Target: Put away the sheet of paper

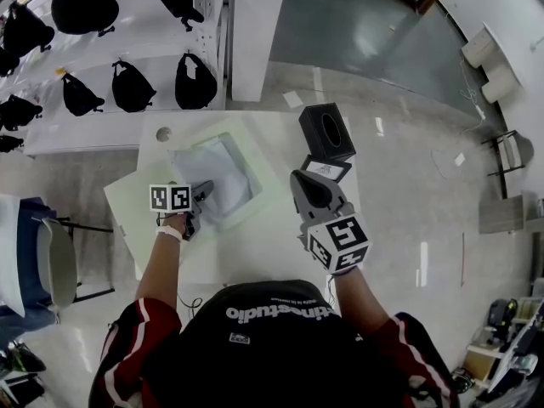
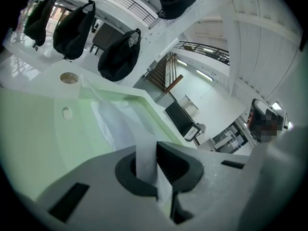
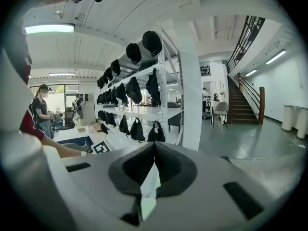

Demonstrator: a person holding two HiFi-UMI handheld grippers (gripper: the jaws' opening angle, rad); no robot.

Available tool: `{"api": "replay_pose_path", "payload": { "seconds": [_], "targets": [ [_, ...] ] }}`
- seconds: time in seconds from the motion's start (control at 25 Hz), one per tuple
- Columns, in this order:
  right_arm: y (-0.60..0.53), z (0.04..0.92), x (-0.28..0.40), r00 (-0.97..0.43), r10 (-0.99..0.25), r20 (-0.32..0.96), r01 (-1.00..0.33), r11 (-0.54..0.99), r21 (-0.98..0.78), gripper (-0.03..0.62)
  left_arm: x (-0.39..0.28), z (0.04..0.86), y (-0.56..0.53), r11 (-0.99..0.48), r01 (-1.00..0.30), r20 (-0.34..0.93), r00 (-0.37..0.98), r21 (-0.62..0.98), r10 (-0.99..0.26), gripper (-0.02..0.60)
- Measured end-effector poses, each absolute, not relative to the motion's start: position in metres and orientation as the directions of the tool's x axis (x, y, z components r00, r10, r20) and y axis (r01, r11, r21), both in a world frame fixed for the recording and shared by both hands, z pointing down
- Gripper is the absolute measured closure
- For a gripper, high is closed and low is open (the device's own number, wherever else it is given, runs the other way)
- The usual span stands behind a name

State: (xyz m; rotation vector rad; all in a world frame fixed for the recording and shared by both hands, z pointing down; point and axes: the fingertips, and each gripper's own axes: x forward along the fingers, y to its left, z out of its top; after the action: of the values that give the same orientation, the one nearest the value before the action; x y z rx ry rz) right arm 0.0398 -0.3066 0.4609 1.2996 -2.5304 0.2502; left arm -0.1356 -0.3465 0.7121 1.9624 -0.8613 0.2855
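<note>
Listener: Paper first. Where does it lie?

Describer: Seen from above, the sheet of paper (image 1: 219, 177) sits rumpled inside a pale green tray (image 1: 259, 170) on a white desk (image 1: 255, 253). One edge of the sheet rises out of the tray's hollow into the left gripper (image 1: 202, 195).

Listener: How do that gripper's fingers stand?

Describer: They are closed on the sheet. In the left gripper view a white strip of paper runs up between the two dark pads, which press on it from both sides. The rest of the sheet trails away into the tray beyond. The gripper reaches in over the tray's near left edge, and its marker cube (image 1: 170, 198) sits just outside that edge.

Listener: And the other one?

Describer: The right gripper (image 1: 308, 181) is off the tray's right side, not touching it, and it is tipped only slightly downward. In the right gripper view its fingers meet at the tips. A small white sliver (image 3: 149, 186) shows low between them, but I cannot tell what it is or whether it is pinched.

Listener: What else is near the tray?

Describer: A black box (image 1: 327, 130) with a round opening on top stands past the tray's far right corner, just beyond the right gripper. A round hole (image 1: 163, 134) in the desk lies by the tray's far left corner. Beyond the tray's far side stand white shelves (image 1: 102, 113) hung with black bags (image 1: 195, 83).
</note>
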Motion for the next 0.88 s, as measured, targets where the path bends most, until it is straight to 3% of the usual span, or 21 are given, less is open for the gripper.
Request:
{"api": "replay_pose_path", "payload": {
  "seconds": [0.88],
  "targets": [
    [-0.322,0.469,0.060,-0.546,-0.768,0.336,-0.825,0.563,-0.056,0.600,-0.099,0.731,-0.366,-0.285,-0.673,0.539,0.727,0.683,-0.425,0.577]
  ]
}}
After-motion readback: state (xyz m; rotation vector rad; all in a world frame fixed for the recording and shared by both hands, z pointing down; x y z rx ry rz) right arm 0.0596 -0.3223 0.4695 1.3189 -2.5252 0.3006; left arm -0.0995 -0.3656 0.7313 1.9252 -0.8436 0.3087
